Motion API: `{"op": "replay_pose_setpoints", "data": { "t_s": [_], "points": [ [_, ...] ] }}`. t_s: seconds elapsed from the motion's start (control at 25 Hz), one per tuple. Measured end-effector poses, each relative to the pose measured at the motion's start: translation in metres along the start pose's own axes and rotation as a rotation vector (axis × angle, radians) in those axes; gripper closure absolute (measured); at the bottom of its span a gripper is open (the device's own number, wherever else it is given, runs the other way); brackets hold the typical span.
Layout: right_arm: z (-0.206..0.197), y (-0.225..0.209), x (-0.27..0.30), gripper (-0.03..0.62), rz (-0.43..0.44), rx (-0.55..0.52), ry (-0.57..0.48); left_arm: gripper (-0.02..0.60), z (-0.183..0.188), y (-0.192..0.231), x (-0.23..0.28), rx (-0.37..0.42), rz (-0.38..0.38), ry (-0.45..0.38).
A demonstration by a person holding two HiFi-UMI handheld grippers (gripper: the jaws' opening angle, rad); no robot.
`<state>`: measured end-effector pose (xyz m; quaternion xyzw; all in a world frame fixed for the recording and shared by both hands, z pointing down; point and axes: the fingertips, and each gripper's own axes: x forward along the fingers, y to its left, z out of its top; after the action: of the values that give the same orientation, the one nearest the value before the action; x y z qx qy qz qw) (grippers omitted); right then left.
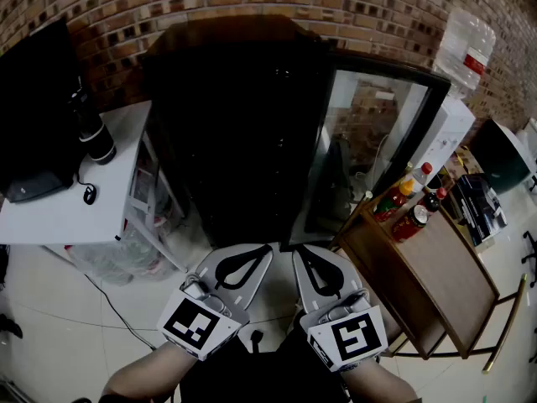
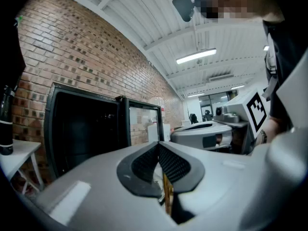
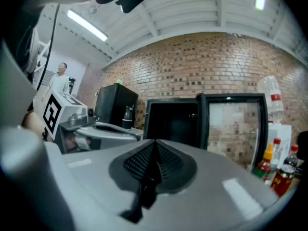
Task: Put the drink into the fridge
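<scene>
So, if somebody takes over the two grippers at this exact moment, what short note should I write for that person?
Left gripper: jaws together, holding nothing.
Right gripper: jaws together, holding nothing.
Both point level, side by side in front of the fridge.
The glass door is open to the right; the inside is too dark to read.
The bottles stand on the wooden table right of the fridge, and none is picked up.
Done: the door is open.
Left: grasp the drink and put it in the fridge.
</scene>
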<state>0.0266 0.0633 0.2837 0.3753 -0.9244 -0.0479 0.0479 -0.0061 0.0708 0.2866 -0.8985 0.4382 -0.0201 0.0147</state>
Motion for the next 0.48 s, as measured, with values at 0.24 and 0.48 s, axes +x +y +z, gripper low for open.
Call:
{"op": "replay_pose_setpoints", "data": {
  "t_s": [0.24,0.48],
  "points": [
    [-0.004,-0.043,-0.015,0.594,-0.070,0.004,-0.006,0.577,0.002,-0.019,0.042,0.012,-0.053,-0.012],
    [-0.026,-0.101,-0.048,0.560,-0.222,0.022,0.055,0.577,-0.004,-0.053,0.092,0.011,-0.174,-0.005]
  ]
}}
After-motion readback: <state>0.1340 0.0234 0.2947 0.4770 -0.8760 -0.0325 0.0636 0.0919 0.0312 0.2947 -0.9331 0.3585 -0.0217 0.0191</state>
